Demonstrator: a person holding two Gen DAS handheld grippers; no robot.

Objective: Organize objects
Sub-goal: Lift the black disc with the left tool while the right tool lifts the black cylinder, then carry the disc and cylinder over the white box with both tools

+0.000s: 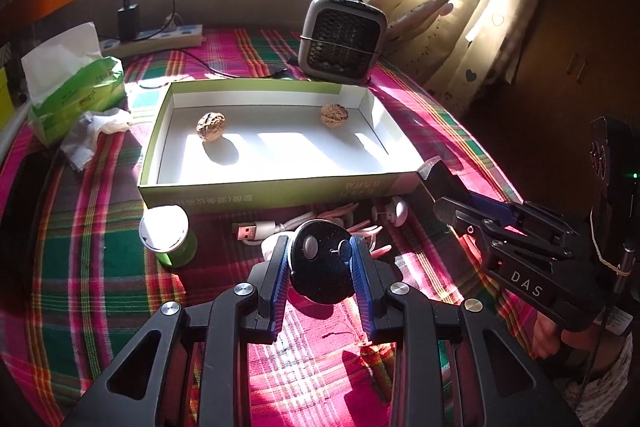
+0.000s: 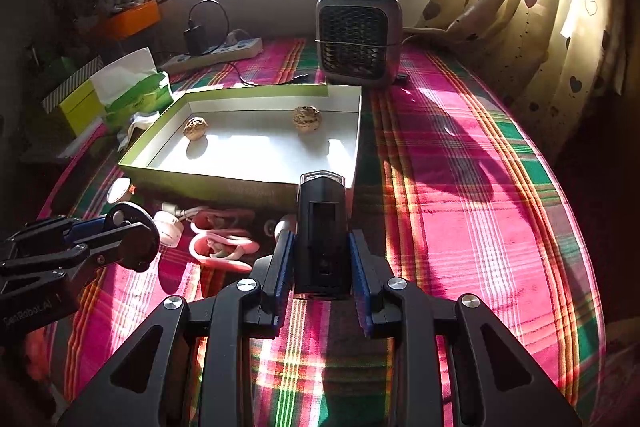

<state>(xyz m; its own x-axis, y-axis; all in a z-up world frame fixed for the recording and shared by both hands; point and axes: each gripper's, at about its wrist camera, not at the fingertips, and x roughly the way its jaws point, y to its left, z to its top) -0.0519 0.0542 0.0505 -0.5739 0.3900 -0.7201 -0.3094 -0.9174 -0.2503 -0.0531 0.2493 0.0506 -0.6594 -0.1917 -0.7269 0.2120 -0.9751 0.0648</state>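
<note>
My left gripper (image 1: 320,247) is shut on a round black device (image 1: 322,269) with a small grey button, held just above the plaid cloth. My right gripper (image 2: 322,243) is shut on a black boxy device (image 2: 322,239) with a clear top end, upright between the blue pads. Ahead lies an open green box (image 1: 168,187) with a white floor; two walnuts (image 1: 211,127) (image 1: 334,115) sit in it. The same box (image 2: 208,183) and walnuts (image 2: 195,127) (image 2: 307,119) show in the right wrist view. The right gripper (image 1: 440,187) appears at the right, the left gripper (image 2: 132,227) at the left.
A pink-white cable with a USB plug (image 1: 256,231) and pink earphones (image 2: 220,247) lie in front of the box. A green-lidded cup (image 1: 168,235), a tissue pack (image 1: 76,87), a small grey heater (image 1: 344,39), a power strip (image 1: 152,41) and a curtain (image 1: 480,7) surround it.
</note>
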